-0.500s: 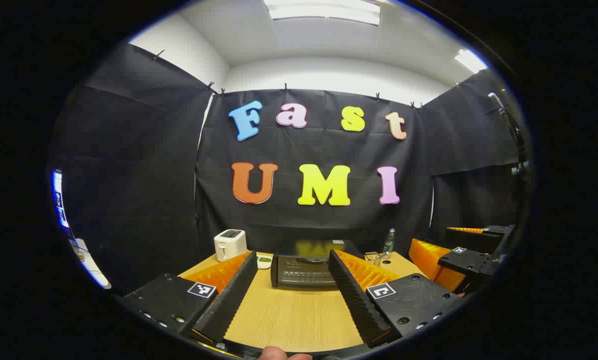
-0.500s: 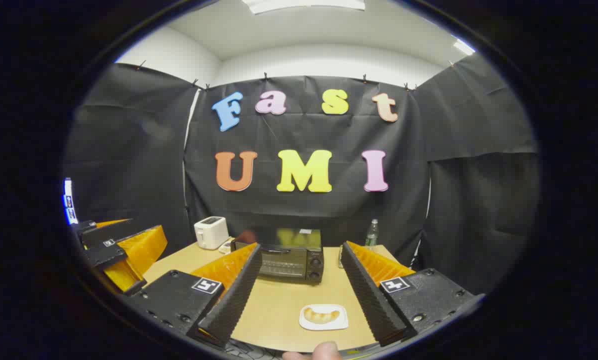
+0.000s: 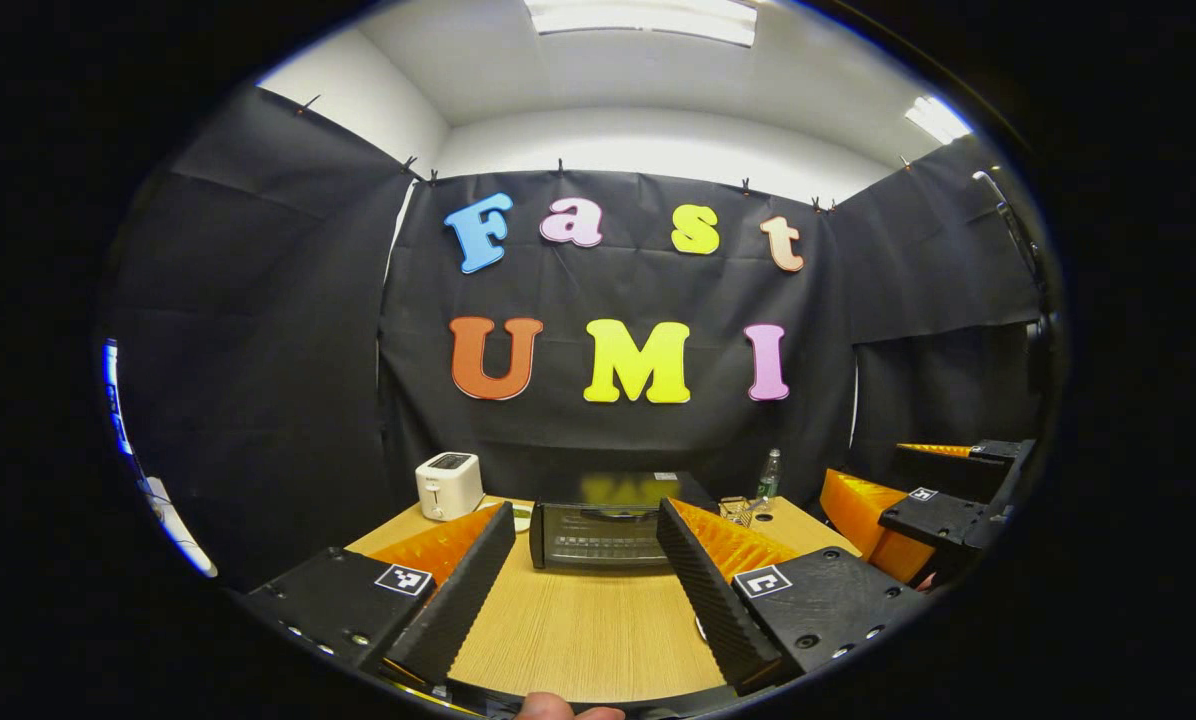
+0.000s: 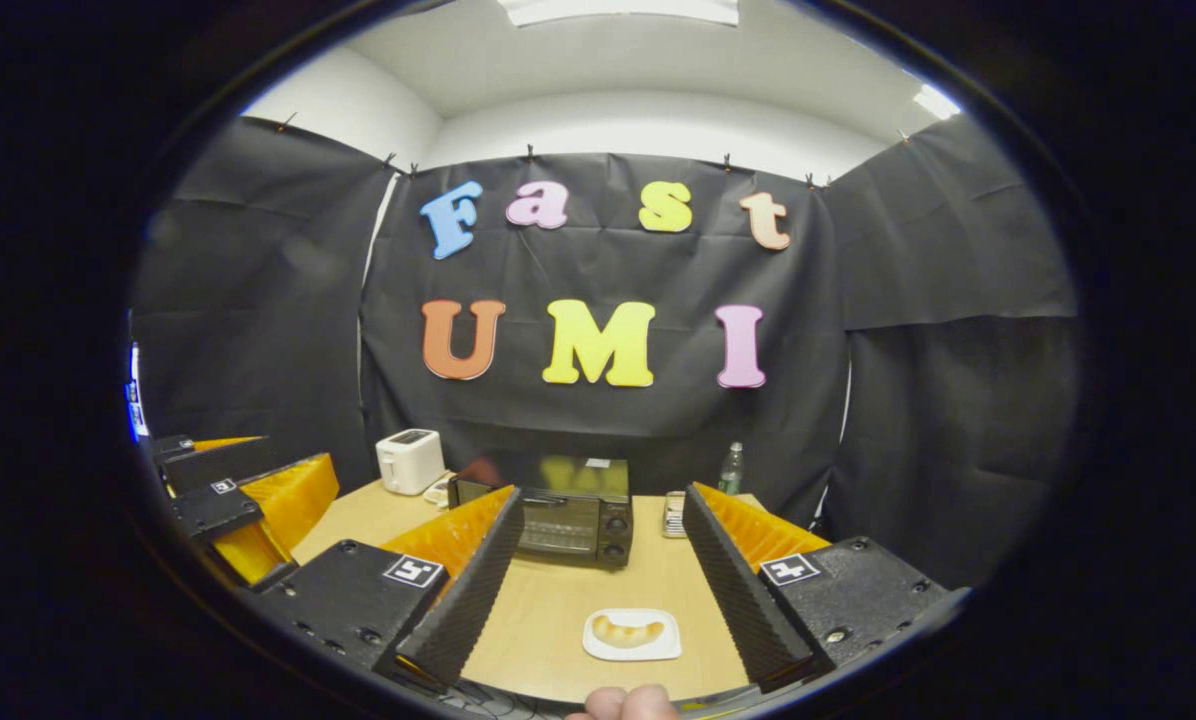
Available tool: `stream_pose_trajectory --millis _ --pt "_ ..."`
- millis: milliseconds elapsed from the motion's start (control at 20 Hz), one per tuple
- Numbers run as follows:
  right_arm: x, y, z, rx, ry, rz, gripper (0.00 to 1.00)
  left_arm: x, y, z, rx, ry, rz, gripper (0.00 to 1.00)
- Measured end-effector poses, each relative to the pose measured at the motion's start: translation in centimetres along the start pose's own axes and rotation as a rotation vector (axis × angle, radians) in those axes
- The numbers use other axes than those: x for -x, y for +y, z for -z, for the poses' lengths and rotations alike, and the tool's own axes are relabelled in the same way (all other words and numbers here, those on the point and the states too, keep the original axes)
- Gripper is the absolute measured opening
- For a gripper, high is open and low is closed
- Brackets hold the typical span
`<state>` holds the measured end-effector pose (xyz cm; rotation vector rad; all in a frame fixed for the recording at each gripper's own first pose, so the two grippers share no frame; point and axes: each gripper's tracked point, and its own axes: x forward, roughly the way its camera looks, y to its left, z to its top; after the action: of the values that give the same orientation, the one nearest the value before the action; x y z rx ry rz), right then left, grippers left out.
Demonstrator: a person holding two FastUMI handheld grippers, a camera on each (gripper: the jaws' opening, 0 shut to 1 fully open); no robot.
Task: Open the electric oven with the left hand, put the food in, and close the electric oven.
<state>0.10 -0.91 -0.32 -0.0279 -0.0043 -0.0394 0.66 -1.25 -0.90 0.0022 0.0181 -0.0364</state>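
A black electric oven (image 3: 598, 534) (image 4: 568, 522) stands at the back of the wooden table with its door shut. A small white plate (image 4: 632, 635) holding a golden pastry (image 4: 626, 631) lies on the table near the front edge, in the right gripper view. My left gripper (image 3: 583, 580) hovers open well in front of the oven, fingers either side of it in its own view. My right gripper (image 4: 598, 580) is open above the plate, apart from it. Each gripper also appears in the other's view, the right gripper (image 3: 918, 520) at the right edge and the left gripper (image 4: 228, 505) at the left edge.
A white toaster (image 3: 448, 485) (image 4: 408, 460) stands at the table's back left. A clear bottle (image 3: 770, 478) (image 4: 730, 468) and a small rack (image 4: 674, 514) stand to the right of the oven. A small white dish (image 3: 522, 517) lies between toaster and oven. The wooden table (image 3: 578, 630) spreads in front.
Both views have shifted slightly; the oven and toaster sit a little more to the left now. Both grippers remain open and hold nothing.
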Motion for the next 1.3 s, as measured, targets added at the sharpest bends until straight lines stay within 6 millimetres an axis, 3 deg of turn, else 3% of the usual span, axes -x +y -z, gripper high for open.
stream_pose_trajectory --millis 200,250,400,450,500,650,700,850,1100,1300 --pt "-0.1 -0.1 0.3 -0.010 0.010 0.008 0.99 -0.2 -0.1 0.5 -0.001 0.011 0.007 0.94" --pt "-0.1 0.0 0.2 -0.015 0.006 0.005 0.98 -0.3 0.0 0.5 0.003 0.011 0.007 0.82" --pt "-0.3 0.1 0.4 -0.015 0.011 0.005 0.98 -0.5 0.0 0.6 0.005 0.011 0.007 0.82" --pt "-0.4 0.1 0.6 -0.014 0.014 0.006 0.98 -0.6 -0.1 0.8 0.005 0.015 0.009 0.94" --pt "-0.6 0.1 0.7 -0.013 0.018 0.006 0.99 -0.5 -0.2 0.9 0.005 0.017 0.011 0.82" --pt "-0.7 -0.1 0.9 -0.023 0.022 0.015 0.99 -1.0 -0.2 1.2 0.007 0.024 0.013 0.82" --pt "-0.9 -0.2 0.9 -0.025 0.029 0.019 0.98 -1.1 -0.1 1.2 0.009 0.025 0.012 0.94" --pt "-1.5 -0.3 1.2 -0.027 0.041 0.020 0.98 -1.8 -0.3 1.5 0.015 0.033 0.017 0.94" --pt "-3.3 -2.2 0.8 -0.047 0.054 0.057 0.98 -4.3 -0.6 1.9 0.004 0.062 0.025 0.94" --pt "-4.5 -5.2 0.7 -0.052 0.055 0.120 0.98 -7.3 -1.9 3.2 0.020 0.107 0.052 0.94"
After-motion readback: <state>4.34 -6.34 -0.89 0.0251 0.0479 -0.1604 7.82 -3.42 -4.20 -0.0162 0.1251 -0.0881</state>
